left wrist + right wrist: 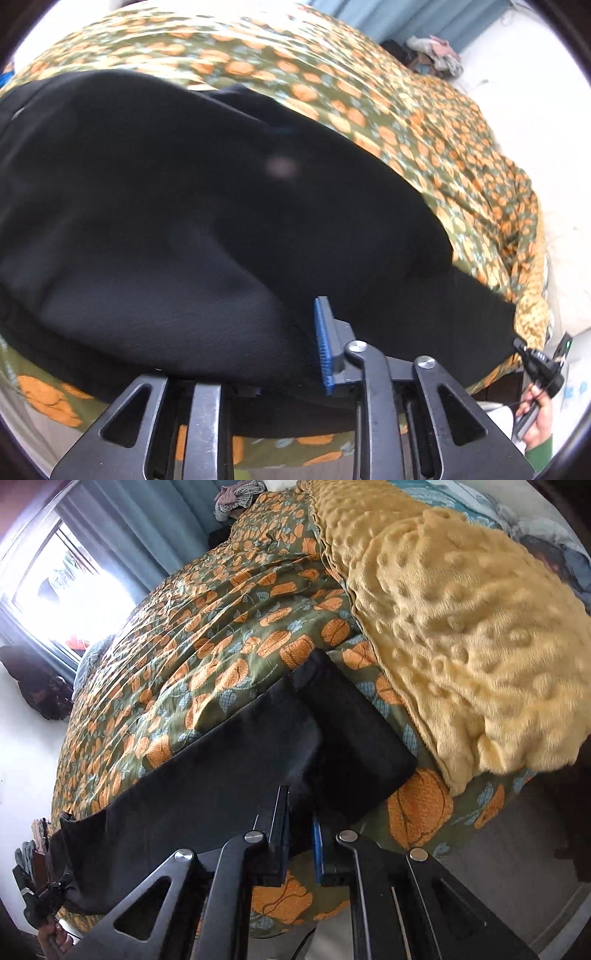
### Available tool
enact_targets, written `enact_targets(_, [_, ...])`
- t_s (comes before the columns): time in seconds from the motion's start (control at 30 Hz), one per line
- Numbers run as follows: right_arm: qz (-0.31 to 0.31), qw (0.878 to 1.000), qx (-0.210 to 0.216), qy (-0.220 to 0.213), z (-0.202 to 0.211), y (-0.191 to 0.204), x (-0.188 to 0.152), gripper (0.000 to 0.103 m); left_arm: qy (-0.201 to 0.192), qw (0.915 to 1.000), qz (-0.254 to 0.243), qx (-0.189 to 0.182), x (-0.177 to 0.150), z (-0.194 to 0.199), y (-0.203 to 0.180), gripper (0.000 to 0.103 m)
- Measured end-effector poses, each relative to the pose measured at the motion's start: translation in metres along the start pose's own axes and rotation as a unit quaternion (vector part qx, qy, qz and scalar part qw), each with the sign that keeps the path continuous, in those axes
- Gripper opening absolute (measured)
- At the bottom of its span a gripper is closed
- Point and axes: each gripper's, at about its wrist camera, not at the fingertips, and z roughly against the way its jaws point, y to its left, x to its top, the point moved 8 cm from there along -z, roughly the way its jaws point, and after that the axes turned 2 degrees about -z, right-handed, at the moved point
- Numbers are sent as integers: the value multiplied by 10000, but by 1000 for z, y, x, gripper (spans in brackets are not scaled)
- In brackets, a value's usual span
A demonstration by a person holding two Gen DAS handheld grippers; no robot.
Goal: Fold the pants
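Right wrist: yellow blanket [461,627]; both tools clamp pants [221,775]

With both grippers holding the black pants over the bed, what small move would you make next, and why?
Probably carry both grippers forward together and lay the held edge onto the rest of the pants. The left gripper and right gripper each pinch black fabric, stretched taut between them above the pumpkin quilt.
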Motion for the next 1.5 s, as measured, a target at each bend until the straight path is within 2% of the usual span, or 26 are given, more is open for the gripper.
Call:
enact_targets(0.07, [-28,9995,-305,-79,-1,-10,8,10,55,9998,-181,-39,-5,-5,-9,29])
enact_targets(0.13, [-179,9993,-321,-82,-3,-19,9,10,156,9994,-308,-42,-12,-9,-13,30])
enact_targets(0.27, [-237,9991,-337,-28,-5,-25,8,10,173,9996,-208,-103,-20,-4,-7,30])
enact_targets(0.4, [-308,9990,-332,36,-9,-29,6,10,56,9998,-125,-152,-26,2,-4,14])
enact_targets(0.6, [-197,9988,-440,15,-11,-24,7,10,66,9998,-143,-155,-36,6,-5,9])
enact_targets(0.73, [-222,9988,-435,21,-12,-24,7,10,214,9996,-91,-182,-40,2,-3,10])
enact_targets(0.83, [-214,9988,-441,22,-13,-24,6,10,193,9995,178,-200,-35,11,6,32])
enact_targets(0.9, [-191,9987,-462,16,-13,-24,6,10,41,9993,367,-111,-30,22,15,61])
enact_targets(0.97, [-200,9988,-455,16,-12,-24,6,10,-242,9966,791,-45,-27,42,36,70])
enact_targets(1.1, [-238,9988,-419,13,-12,-25,6,10,-601,9854,1593,-17,-27,68,80,70])
enact_targets(1.17, [-240,9988,-421,14,-12,-25,6,10,-677,9797,1884,19,-28,70,99,64])
enact_targets(1.2, [-245,9988,-420,14,-12,-25,6,10,-688,9770,2019,-34,-28,69,105,51])
enact_targets(1.23, [-251,9988,-416,13,-12,-25,6,10,-705,9728,2205,-94,-29,69,112,42])
enact_targets(1.27, [-258,9988,-416,12,-12,-25,6,10,-718,9711,2274,-90,-30,70,116,23])
enact_targets(1.3, [-258,9988,-417,13,-12,-25,6,10,-721,9708,2286,-78,-32,71,117,10])
enact_targets(1.4, [-239,9988,-434,14,-11,-26,6,10,-782,9723,2199,-137,-35,79,119,5])
enact_targets(1.5, [-248,9987,-438,18,-12,-26,6,10,-777,9789,1887,42,-34,82,115,5])
